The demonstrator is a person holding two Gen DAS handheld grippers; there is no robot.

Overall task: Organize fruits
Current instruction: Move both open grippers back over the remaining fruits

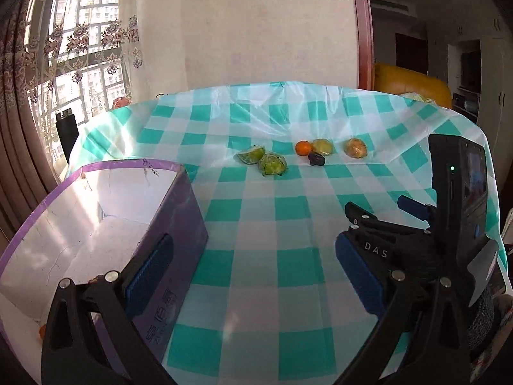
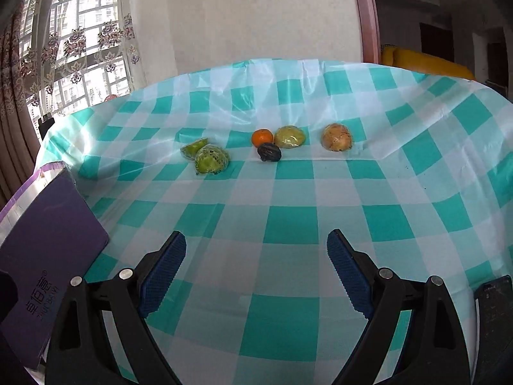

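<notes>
Several fruits lie in a row far across the checked tablecloth (image 2: 288, 224): a green wedge (image 2: 193, 148), a wrapped green fruit (image 2: 212, 159), an orange (image 2: 262, 137), a dark fruit (image 2: 269, 152), a wrapped yellow-green fruit (image 2: 289, 136) and a wrapped brownish fruit (image 2: 337, 137). They also show in the left wrist view, the orange (image 1: 303, 147) among them. A purple box (image 1: 105, 224) with a white inside stands at the left. My left gripper (image 1: 253, 272) is open and empty beside the box's right wall. My right gripper (image 2: 256, 276) is open and empty over the cloth, well short of the fruits.
The right gripper's body (image 1: 455, 211) sits at the right in the left wrist view. A small orange piece (image 1: 42, 330) lies in the box's near corner. A dark device (image 2: 493, 317) lies at the table's right edge. A window with curtains (image 1: 64, 48) is at the left, a yellow sofa (image 1: 413, 83) behind.
</notes>
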